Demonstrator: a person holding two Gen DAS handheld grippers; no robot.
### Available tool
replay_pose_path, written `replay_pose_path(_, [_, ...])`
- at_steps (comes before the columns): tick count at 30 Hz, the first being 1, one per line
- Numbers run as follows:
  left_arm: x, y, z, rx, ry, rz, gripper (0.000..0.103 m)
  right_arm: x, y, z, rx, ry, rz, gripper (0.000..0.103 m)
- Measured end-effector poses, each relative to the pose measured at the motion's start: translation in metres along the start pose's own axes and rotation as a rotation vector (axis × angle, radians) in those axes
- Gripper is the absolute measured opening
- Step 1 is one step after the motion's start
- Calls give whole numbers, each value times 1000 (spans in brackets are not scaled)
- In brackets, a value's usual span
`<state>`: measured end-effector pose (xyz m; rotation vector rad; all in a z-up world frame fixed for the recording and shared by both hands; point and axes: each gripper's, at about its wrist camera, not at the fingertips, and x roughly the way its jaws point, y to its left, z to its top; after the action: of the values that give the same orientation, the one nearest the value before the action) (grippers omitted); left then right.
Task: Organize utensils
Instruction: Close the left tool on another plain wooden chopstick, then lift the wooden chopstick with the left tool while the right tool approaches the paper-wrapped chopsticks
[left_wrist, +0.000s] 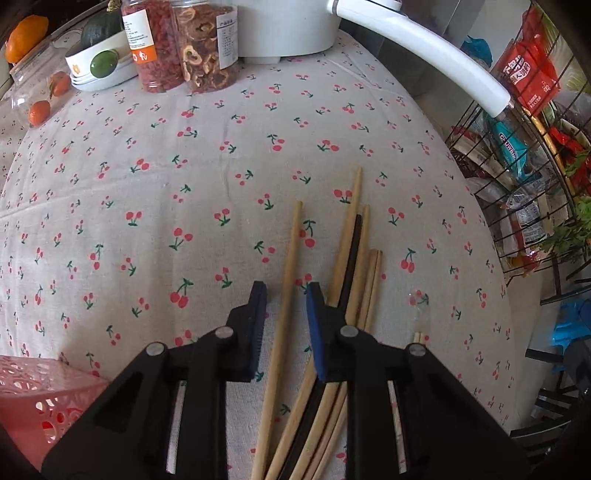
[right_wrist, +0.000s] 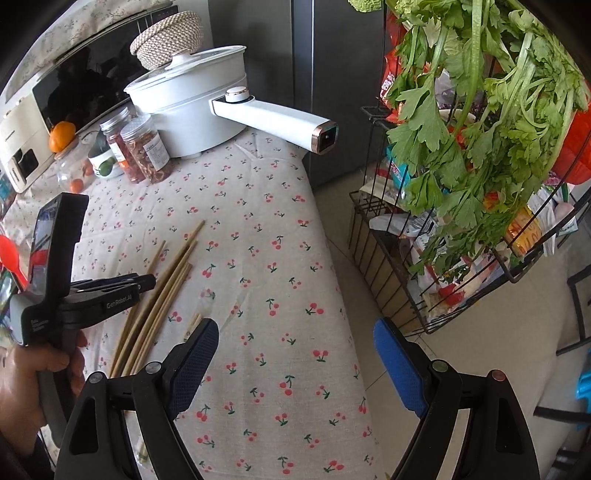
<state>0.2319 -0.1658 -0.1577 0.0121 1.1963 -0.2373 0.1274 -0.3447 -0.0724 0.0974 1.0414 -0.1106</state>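
The left tool (left_wrist: 286, 295) stood over the bench (left_wrist: 147, 206), its jaws drawn narrow around one wooden chopstick (left_wrist: 284, 295); whether the pads already pressed it I could not tell. The right tool (right_wrist: 295, 350) was spread wide and held nothing. The other chopsticks (left_wrist: 351, 266) lay just beside in a loose bundle. They looked light, stiff, thin and smooth, likely to roll, so a grip near the middle seemed safest.
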Motion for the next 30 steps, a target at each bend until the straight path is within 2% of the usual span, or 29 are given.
replay_pose_path(1, [0,-2,-1,18,-5,14,18,1,1,1,1,4,3,87])
replay_pose_path(3, [1,-5,-1,55,-9,42,7,3,2,2,0,10,5,87])
replay_pose_path(6, [-3,-3,-5,66,-4,37,7,6,6,4,-3,17,6,87])
replay_pose_path(10, [-23,-7,-15,111,-40,33,7,9,11,6,-9,25,2,87])
replay_pose_path(24, [-139,9,-74,253,-205,-73,7,5,37,3,-61,21,-6,87])
replay_pose_path(30, [-176,36,-104,226,-295,-123,7,10,51,-3,-84,43,-8,87])
